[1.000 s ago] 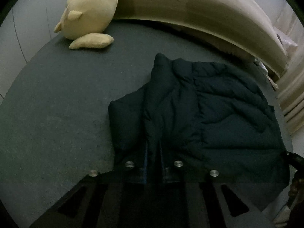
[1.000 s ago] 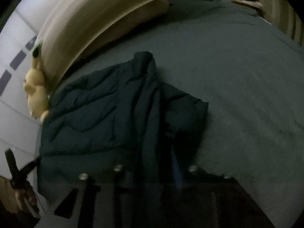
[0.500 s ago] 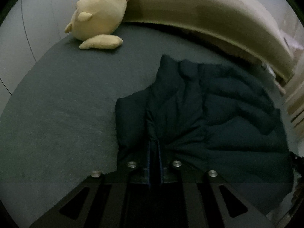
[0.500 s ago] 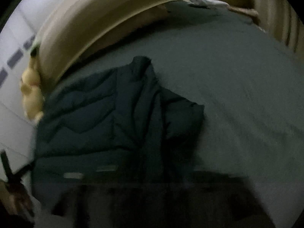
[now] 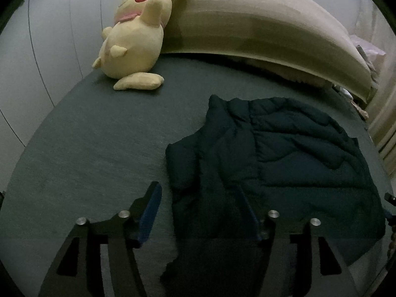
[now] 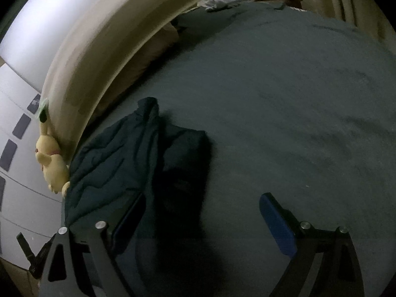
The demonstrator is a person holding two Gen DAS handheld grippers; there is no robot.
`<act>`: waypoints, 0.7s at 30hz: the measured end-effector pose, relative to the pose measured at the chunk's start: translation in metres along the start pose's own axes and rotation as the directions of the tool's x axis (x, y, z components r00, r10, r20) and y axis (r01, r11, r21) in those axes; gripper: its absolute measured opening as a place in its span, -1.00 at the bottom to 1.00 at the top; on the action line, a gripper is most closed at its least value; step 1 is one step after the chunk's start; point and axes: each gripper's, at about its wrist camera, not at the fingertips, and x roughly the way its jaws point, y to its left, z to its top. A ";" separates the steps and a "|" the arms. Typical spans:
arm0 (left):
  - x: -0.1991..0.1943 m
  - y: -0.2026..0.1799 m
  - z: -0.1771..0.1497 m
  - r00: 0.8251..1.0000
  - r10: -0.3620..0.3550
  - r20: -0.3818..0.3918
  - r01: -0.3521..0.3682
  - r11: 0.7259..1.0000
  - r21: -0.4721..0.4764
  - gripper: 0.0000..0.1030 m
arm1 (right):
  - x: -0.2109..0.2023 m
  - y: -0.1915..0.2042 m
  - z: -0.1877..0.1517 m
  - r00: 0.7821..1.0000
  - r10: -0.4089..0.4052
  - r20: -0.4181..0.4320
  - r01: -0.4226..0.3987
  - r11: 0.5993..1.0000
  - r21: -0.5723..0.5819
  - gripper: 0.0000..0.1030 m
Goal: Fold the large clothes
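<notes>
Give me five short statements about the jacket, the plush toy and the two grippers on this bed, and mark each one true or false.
1. The dark puffer jacket lies on the bed cover. True.
2. The left gripper is clamped on the jacket. False: its jaws have just been opening and stand apart, one finger over the bare cover, the other over the jacket.
3. The yellow plush toy leans against the headboard. True.
4. The plush toy lies on top of the jacket. False: it sits apart from it, near the headboard.
5. The right gripper stands open. True: its jaws have just been opening, with the jacket's edge below, ungripped.
</notes>
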 end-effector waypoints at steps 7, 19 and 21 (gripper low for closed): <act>0.010 0.048 -0.006 0.969 -0.244 -0.028 0.236 0.957 -0.171 0.53 | 0.008 -0.014 0.006 0.997 0.075 -0.037 -0.074 0.997 0.029 0.85; 0.068 0.020 -0.012 0.921 -0.333 -0.199 0.301 0.937 -0.178 0.52 | 0.068 0.033 0.000 0.957 0.171 -0.235 -0.184 0.982 -0.037 0.66; 0.072 0.015 -0.011 0.914 -0.338 -0.226 0.298 0.935 -0.193 0.01 | 0.076 0.051 -0.002 0.951 0.149 -0.271 -0.181 0.979 -0.097 0.17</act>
